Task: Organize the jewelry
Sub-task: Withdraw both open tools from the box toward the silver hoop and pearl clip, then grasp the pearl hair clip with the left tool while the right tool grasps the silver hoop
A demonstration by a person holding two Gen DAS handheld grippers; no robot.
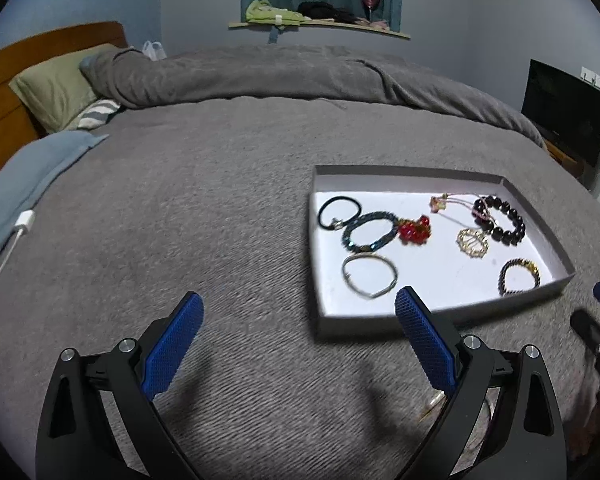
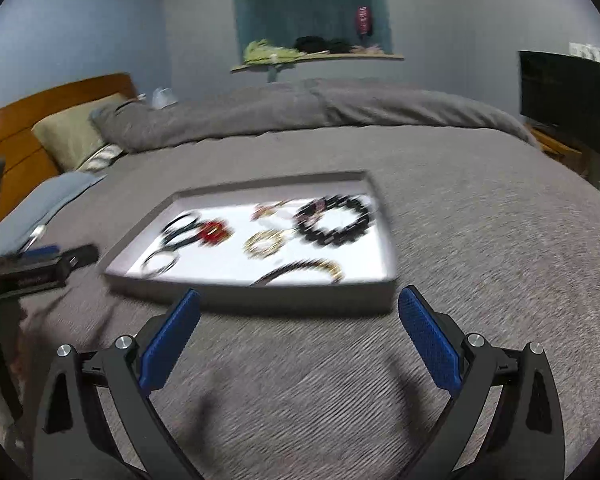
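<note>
Shallow tray (image 1: 540, 216) set on grey bedspread (image 1: 180, 200), bracelets laid inside, left gripper (image 1: 300, 312) spread wide and empty, right gripper (image 2: 300, 304) likewise spread, nothing held.

Legible text: none. The red tag (image 2: 363, 20) hanging in the window recess bears pale marks, too small and blurred to read. The black device (image 2: 40, 270) at left carries faint lettering, likewise unreadable.
</note>
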